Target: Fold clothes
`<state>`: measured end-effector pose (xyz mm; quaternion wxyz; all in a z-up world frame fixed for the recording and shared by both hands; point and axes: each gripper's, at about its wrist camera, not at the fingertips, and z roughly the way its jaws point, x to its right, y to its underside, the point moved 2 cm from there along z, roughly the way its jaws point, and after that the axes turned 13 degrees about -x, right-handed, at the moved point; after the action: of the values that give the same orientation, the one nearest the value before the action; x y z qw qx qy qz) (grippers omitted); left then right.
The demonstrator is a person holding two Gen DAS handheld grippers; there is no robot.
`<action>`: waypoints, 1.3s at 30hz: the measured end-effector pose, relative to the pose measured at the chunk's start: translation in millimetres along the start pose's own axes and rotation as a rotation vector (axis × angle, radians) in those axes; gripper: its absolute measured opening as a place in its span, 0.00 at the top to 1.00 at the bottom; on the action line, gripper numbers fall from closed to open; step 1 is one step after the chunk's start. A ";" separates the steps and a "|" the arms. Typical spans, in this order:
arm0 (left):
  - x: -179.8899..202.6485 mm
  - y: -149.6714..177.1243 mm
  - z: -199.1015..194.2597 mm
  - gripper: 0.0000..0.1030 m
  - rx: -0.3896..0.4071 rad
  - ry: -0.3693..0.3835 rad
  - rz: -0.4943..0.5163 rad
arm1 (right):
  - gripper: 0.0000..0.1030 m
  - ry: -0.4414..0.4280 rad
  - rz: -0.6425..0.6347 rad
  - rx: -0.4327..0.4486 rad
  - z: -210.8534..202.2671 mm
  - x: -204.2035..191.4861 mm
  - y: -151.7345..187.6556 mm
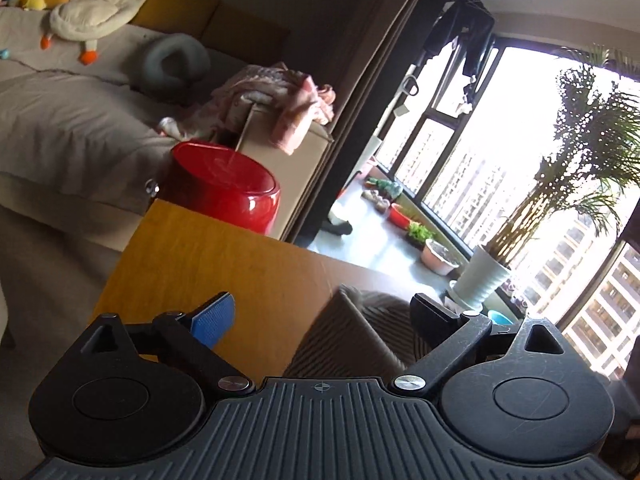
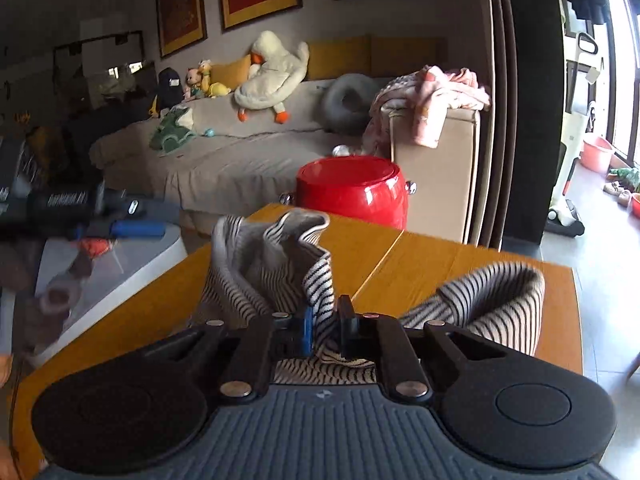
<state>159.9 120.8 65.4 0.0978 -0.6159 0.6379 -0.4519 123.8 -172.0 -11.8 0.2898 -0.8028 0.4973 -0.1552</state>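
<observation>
A black-and-white striped garment (image 2: 276,272) lies bunched on the wooden table (image 2: 420,256), with a sleeve (image 2: 496,296) curling to the right. My right gripper (image 2: 325,320) is shut on a fold of it at the near edge. My left gripper (image 1: 324,312) is open above the table (image 1: 224,256). Part of the striped garment (image 1: 352,340) sits between its fingers, close to the right one, not pinched. In the right wrist view the left gripper (image 2: 132,220) shows blurred at the far left.
A red stool (image 2: 354,192) stands just past the table's far edge, in front of a grey sofa (image 2: 224,156) with plush toys and a pink blanket (image 2: 432,100). A potted plant (image 1: 484,276) and a window are at the right. A white table (image 2: 132,264) is left.
</observation>
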 end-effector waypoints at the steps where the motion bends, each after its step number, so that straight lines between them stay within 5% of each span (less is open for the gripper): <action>1: 6.5 2.7 -0.7 0.05 -0.006 0.004 0.016 | 0.89 -0.002 -0.011 -0.004 -8.1 -5.9 11.0; 6: 36.0 23.3 8.1 0.09 -0.084 0.021 0.104 | 0.88 -0.011 -0.064 -0.024 -48.3 -35.2 66.3; 8: 44.7 34.1 14.8 0.32 -0.130 0.019 0.144 | 0.83 -0.032 -0.062 0.019 -68.3 -31.5 65.0; 10: 37.9 43.9 16.4 0.42 -0.174 -0.022 0.172 | 0.81 -0.054 -0.058 0.064 -88.6 -26.9 62.4; 14: 24.2 63.6 19.4 0.43 -0.262 -0.103 0.228 | 0.78 -0.099 -0.050 0.155 -129.3 -17.9 57.4; 17: 13.8 78.3 21.6 0.39 -0.327 -0.164 0.270 | 0.78 -0.025 0.038 0.202 -129.6 5.1 46.4; 19: 7.8 87.2 22.9 0.32 -0.367 -0.197 0.292 | 0.77 0.014 0.080 0.116 -102.6 18.6 47.5; 22: 8.5 90.0 25.1 0.30 -0.384 -0.148 0.250 | 0.76 0.082 0.132 -0.056 -56.0 34.6 61.1; 25: 9.2 92.7 27.2 0.27 -0.400 -0.099 0.208 | 0.73 0.062 0.140 -0.019 -74.4 34.4 70.3; 28: 10.0 95.4 29.3 0.25 -0.416 -0.050 0.166 | 0.56 0.072 0.167 0.036 -96.4 38.9 73.6; 30: 10.5 97.2 30.7 0.25 -0.426 -0.017 0.138 | 0.35 0.091 0.193 0.078 -112.0 43.8 73.9; 32: 11.1 98.9 32.1 0.24 -0.437 0.015 0.109 | 0.27 0.120 0.237 0.065 -110.3 52.1 77.2; 36: 14.2 100.1 39.6 0.22 -0.445 0.072 0.076 | 0.29 -0.009 0.358 0.012 -80.7 66.9 88.4; 39: 13.7 88.2 57.6 0.35 -0.413 0.072 0.078 | 0.49 -0.052 0.358 0.017 -57.5 62.3 80.7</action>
<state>134.6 67.8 -23.1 -0.0359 -0.5812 0.7434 -0.3290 64.2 -272.5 -19.2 0.3325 -0.7027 0.6234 -0.0843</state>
